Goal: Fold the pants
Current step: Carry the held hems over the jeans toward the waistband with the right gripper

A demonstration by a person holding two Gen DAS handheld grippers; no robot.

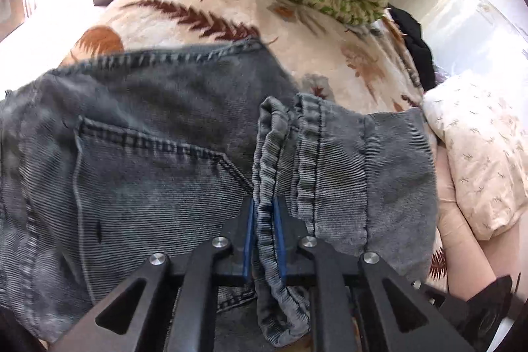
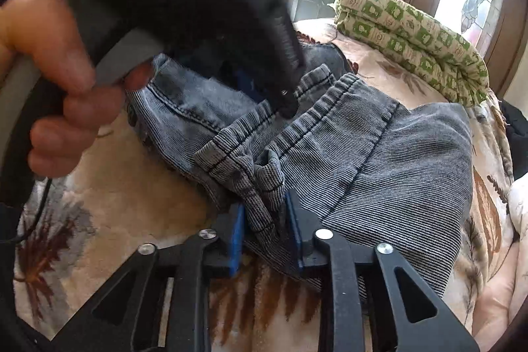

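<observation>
Grey-blue denim pants [image 1: 158, 134] lie across a bed covered by a cream blanket [image 1: 297, 32] printed with brown leaves. In the left wrist view they fill the left and centre of the frame, a back pocket [image 1: 138, 167] showing at centre left and a stitched hem edge running across the upper left.

The left hand-held gripper [image 1: 264, 213], at lower centre of its own view, is clamped on a bunched fold of the denim, its blue pads pressing the cloth from both sides. In the right wrist view this gripper appears as a dark blurred body in the upper left, held by a hand [image 2: 62, 81] at the left edge.

The right hand-held gripper [image 2: 264, 210], at lower centre of its view, has a crumpled hem corner of the pants between its blue pads; the jaws stand somewhat apart, and the cloth seems to sit loosely there.

A folded green-and-cream quilt [image 2: 415, 38] rests at the top of the bed, and a pale pillow [image 1: 478, 160] lies at the right edge.
</observation>
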